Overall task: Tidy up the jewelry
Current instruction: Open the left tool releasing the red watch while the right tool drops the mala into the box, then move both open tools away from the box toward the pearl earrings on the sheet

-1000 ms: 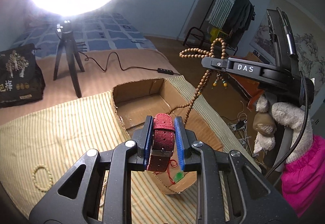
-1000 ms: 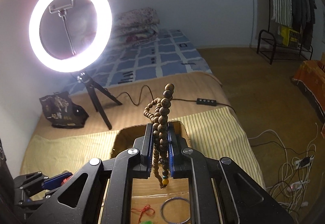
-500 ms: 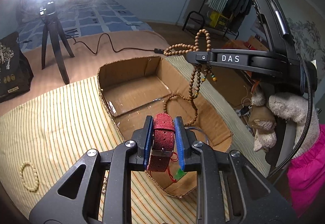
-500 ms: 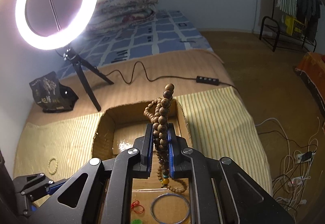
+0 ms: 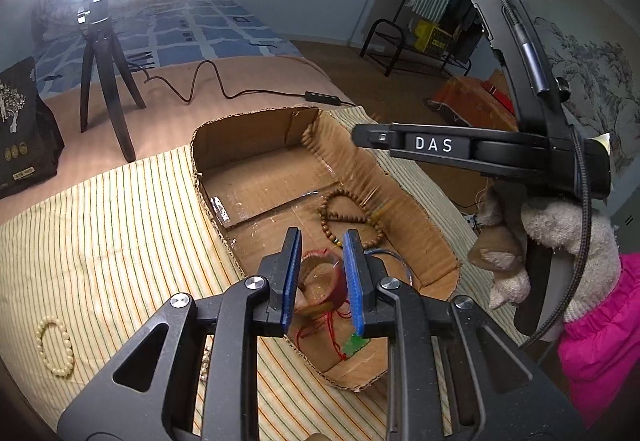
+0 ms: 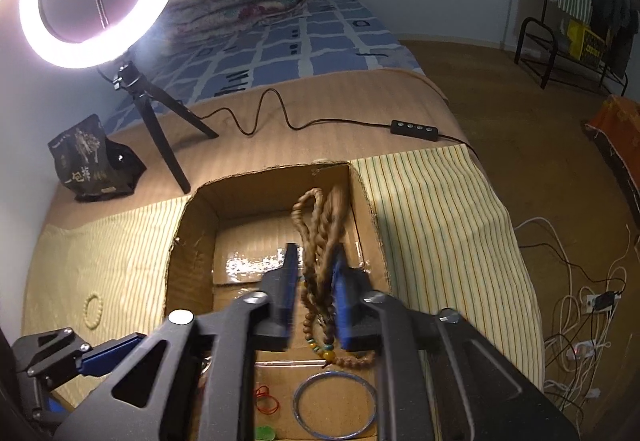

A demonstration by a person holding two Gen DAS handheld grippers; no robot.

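Note:
An open cardboard box [image 5: 416, 229] [image 6: 188, 241] lies on the striped cloth. My left gripper [image 5: 320, 273] is open over its near end; the red watch strap [image 5: 320, 281] drops free between the fingers into the box. My right gripper [image 6: 316, 281] is open above the box; the brown bead string [image 6: 320, 225] falls blurred between its fingers, and its lower end [image 5: 348, 213] lies coiled on the box floor. In the box also lie a blue bangle [image 6: 334, 405], a red cord [image 6: 267, 403] and a green pendant [image 5: 355, 345].
A cream bead bracelet [image 5: 54, 345] [image 6: 93, 309] lies on the striped cloth left of the box. A ring light on a tripod [image 6: 156, 121], its cable and a black bag [image 6: 92, 161] stand behind. The bed edge and floor cables [image 6: 580, 341] are on the right.
Both grippers have opened. The red strap has slipped from the left fingers into the box, and the bead string is falling from the right fingers. Both grippers moved lower toward the box.

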